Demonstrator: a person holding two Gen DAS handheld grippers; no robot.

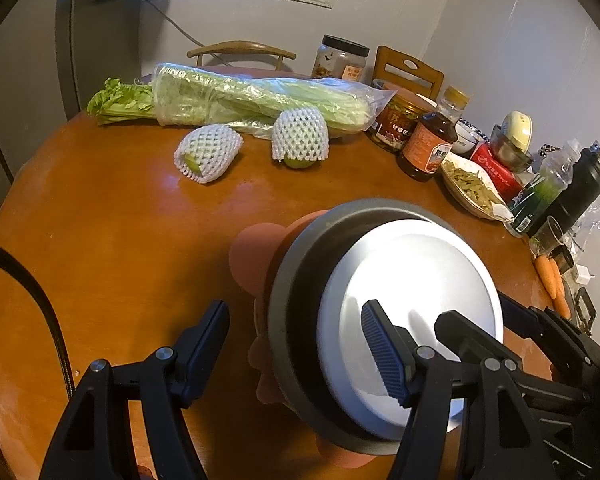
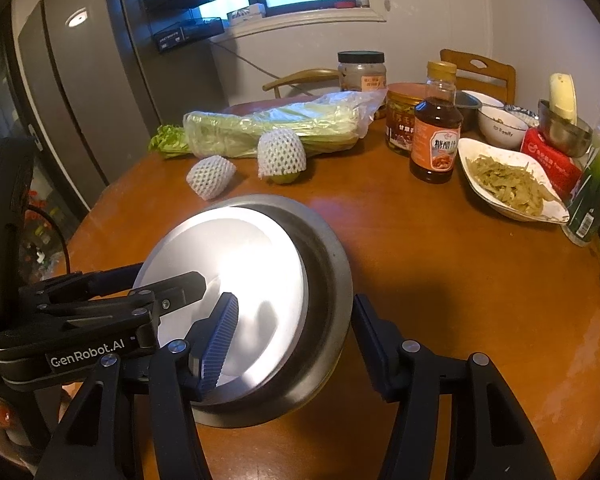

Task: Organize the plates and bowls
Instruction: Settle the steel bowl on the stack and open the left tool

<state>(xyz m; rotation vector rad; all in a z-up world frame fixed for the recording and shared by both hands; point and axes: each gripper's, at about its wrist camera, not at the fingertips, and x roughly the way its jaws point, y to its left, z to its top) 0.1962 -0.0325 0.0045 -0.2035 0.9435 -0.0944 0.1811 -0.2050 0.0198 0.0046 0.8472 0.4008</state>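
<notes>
A bright steel plate point(image 1: 412, 272) point(image 2: 228, 248) is stacked with a wider, darker steel bowl point(image 1: 296, 256) point(image 2: 328, 272) on the round wooden table point(image 1: 120, 220). In the left wrist view a pink flower-shaped mat point(image 1: 252, 252) shows under them. My left gripper point(image 1: 296, 308) is open and straddles the bowl's left rim, one finger outside and one over the plate, with a gap to the rim. My right gripper point(image 2: 296, 300) is open and straddles the right rim the same way. Its outer finger stands close beside the bowl.
Bagged celery point(image 1: 260, 100) and two net-wrapped fruits point(image 1: 208, 152) point(image 1: 300, 136) lie at the back. To the right stand a sauce bottle point(image 2: 436, 144), jars, a white dish of green strips point(image 2: 512, 184), small bowls point(image 2: 502, 128), a steel bowl point(image 2: 564, 132), bottles and carrots point(image 1: 552, 280).
</notes>
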